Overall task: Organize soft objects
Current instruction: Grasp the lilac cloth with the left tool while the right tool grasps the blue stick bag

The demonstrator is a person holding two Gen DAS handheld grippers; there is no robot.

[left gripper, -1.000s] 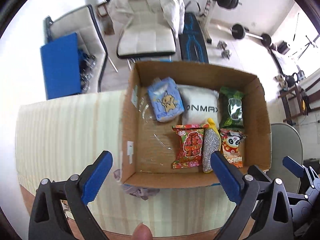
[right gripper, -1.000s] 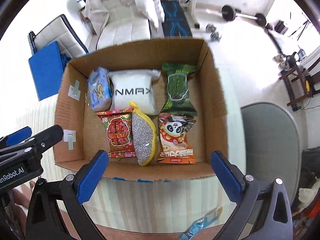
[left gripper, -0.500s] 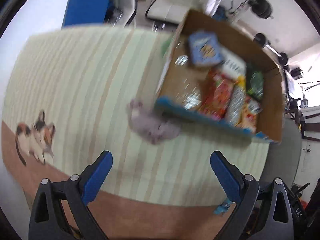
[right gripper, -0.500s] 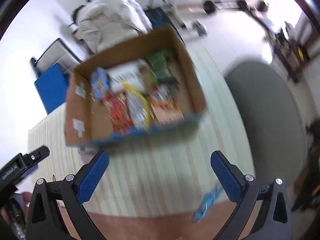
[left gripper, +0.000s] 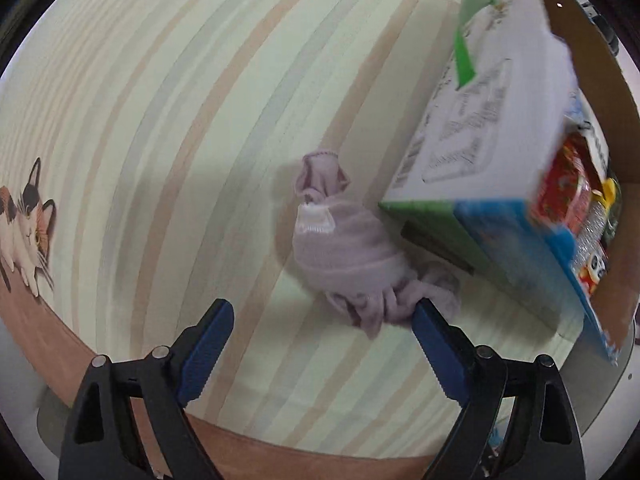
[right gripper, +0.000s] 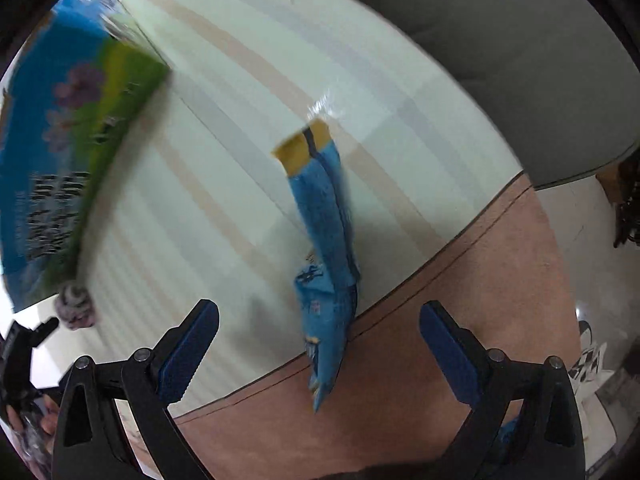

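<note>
A crumpled lilac sock (left gripper: 348, 252) lies on the striped tablecloth (left gripper: 168, 128) beside the cardboard box (left gripper: 492, 128). My left gripper (left gripper: 322, 314) points straight down just in front of it, jaws wide and closing; the right fingertip (left gripper: 424, 314) touches the sock's near end, the left one stands apart. A long blue and yellow soft item (right gripper: 326, 240) lies across the table's near edge. My right gripper (right gripper: 320, 320) hovers over its lower half, jaws wide and closing, pads apart from it. The sock (right gripper: 76, 306) also shows at the left in the right wrist view.
The box (right gripper: 68, 152) holds several snack packets (left gripper: 568, 196) and a scouring sponge. A cat picture (left gripper: 24, 216) is printed on the cloth at the left. A grey chair seat (right gripper: 520, 52) stands beyond the table's edge. The other gripper's body (right gripper: 20, 344) shows at the lower left.
Both grippers have dropped from above the box to just over the tablecloth and rolled. The sock now lies at the left fingertips, the blue item between the right jaws. Both jaws narrowed slightly.
</note>
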